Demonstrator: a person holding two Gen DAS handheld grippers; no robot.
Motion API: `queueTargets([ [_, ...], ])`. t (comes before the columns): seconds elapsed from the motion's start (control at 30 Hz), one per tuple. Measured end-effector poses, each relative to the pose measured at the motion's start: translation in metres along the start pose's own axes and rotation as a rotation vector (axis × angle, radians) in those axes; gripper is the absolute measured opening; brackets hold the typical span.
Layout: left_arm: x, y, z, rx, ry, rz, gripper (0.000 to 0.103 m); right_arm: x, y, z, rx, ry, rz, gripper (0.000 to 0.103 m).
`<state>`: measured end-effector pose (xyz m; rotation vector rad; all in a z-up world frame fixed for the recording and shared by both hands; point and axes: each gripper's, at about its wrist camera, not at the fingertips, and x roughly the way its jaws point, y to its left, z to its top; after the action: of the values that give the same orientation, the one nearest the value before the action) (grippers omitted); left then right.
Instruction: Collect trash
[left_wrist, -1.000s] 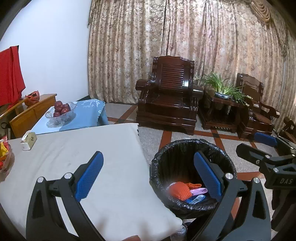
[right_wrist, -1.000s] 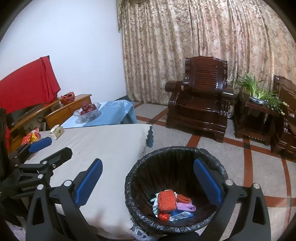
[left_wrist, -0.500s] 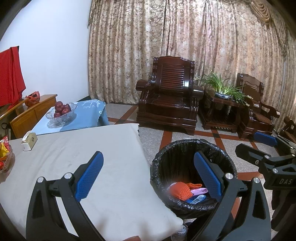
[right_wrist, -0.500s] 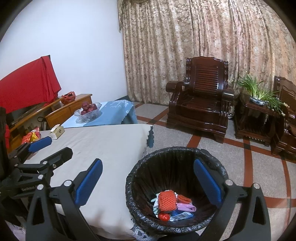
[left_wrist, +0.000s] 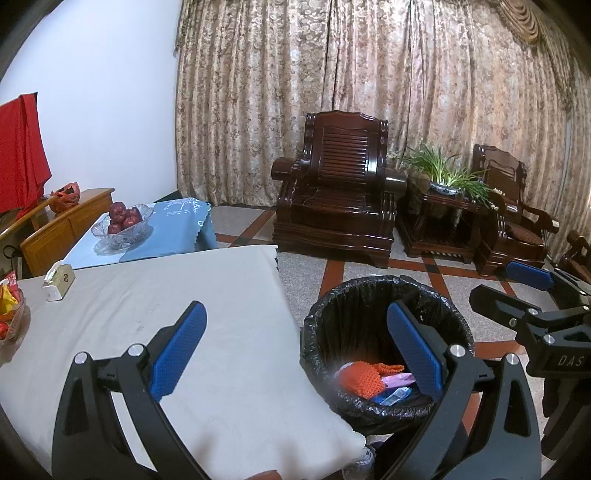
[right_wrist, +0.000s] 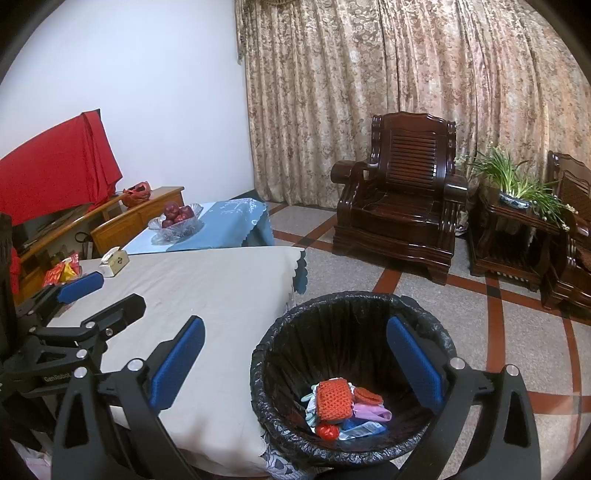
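Observation:
A round bin lined with a black bag (left_wrist: 384, 295) (right_wrist: 343, 306) stands on the floor by the table's corner. Inside lie an orange knitted piece (left_wrist: 360, 378) (right_wrist: 334, 400), a pink wrapper (right_wrist: 371, 411), a blue wrapper (right_wrist: 364, 430) and a small red item (right_wrist: 327, 432). My left gripper (left_wrist: 295, 350) is open and empty, above the table corner and the bin's left rim. My right gripper (right_wrist: 295, 362) is also open and empty, above the bin. Each gripper shows in the other's view: the right one (left_wrist: 517, 291), the left one (right_wrist: 99, 295).
The table under a beige cloth (left_wrist: 155, 306) holds a tissue box (left_wrist: 59, 284) and a snack basket (left_wrist: 9, 317) at its left. Behind it are a blue-clothed table with a glass bowl of apples (left_wrist: 123, 223), dark wooden armchairs (left_wrist: 340, 192), a potted plant (left_wrist: 443, 177) and curtains.
Both views have shifted very slightly; both grippers stay open and the bin's contents have not moved.

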<state>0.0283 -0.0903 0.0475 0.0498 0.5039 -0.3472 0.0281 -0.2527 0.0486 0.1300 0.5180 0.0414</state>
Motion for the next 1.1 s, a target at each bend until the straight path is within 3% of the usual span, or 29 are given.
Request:
queueTargets([
  [1.1,-0.0008,0.0007,0.0012,0.001,0.001,0.0,0.096,0.0018,0.0068,-0.0002,-0.003,0.002,0.001,0.097],
])
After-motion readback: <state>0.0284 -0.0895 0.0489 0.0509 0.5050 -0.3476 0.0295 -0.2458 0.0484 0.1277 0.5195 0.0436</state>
